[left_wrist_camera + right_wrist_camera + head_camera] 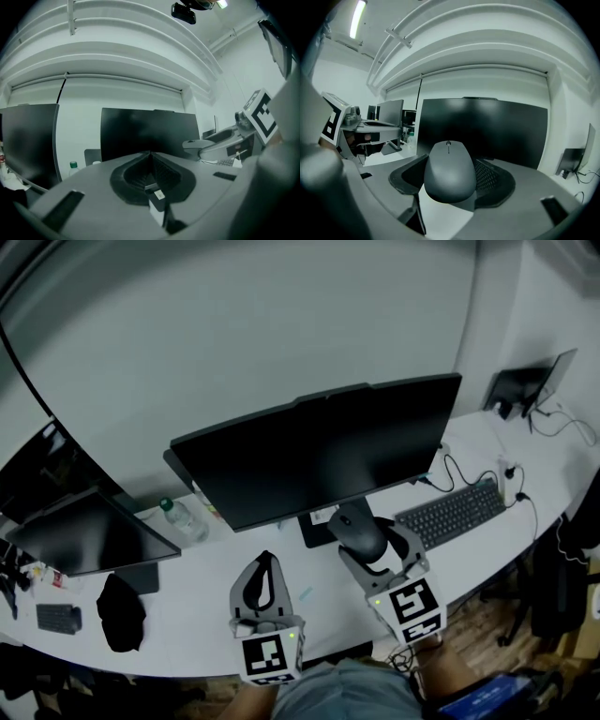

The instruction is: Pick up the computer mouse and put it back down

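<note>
A dark grey computer mouse [354, 527] is held off the white desk [202, 615], in front of the big monitor's foot. My right gripper [367, 540] is shut on it, one pad against each side. In the right gripper view the mouse [450, 171] fills the gap between the jaws, its scroll wheel facing away from me. My left gripper [265, 563] hovers over the desk to the left of the right one, shut with nothing in it. In the left gripper view its pads [151, 164] meet in a line, and the right gripper with the mouse [199, 144] shows at the right.
A large dark monitor [319, 451] stands at the back of the desk, a second one [89, 535] at the left. A keyboard [455, 512] with cables lies to the right, a bottle [178, 518] behind left, and a black object [122, 610] at the front left.
</note>
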### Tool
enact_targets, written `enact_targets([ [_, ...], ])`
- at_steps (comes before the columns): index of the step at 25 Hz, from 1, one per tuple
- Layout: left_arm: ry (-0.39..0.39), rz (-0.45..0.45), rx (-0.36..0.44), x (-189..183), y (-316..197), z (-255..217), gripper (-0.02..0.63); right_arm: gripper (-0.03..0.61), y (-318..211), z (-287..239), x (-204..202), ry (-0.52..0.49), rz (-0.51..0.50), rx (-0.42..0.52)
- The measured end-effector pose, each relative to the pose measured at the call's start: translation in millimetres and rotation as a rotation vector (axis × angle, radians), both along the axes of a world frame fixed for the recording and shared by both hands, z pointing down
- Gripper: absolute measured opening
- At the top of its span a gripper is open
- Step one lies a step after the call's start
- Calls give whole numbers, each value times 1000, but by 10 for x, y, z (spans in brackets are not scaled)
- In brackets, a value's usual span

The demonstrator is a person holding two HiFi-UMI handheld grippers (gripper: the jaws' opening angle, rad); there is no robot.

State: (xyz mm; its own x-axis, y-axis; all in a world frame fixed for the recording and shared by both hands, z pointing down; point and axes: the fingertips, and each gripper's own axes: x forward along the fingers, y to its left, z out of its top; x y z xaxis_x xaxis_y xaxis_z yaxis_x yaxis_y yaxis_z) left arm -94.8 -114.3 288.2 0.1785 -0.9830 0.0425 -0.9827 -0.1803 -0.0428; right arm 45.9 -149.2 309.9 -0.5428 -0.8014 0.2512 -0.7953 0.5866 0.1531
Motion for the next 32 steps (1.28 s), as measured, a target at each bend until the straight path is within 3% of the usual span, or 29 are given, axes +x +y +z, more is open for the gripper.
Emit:
enact_targets([
  [15, -9, 86, 17, 422, -8, -39, 5, 305, 117, -67, 395, 7, 73, 18],
  [32, -23, 56, -53, 369, 0, 180, 5, 305, 44, 326, 413, -2, 67, -74],
])
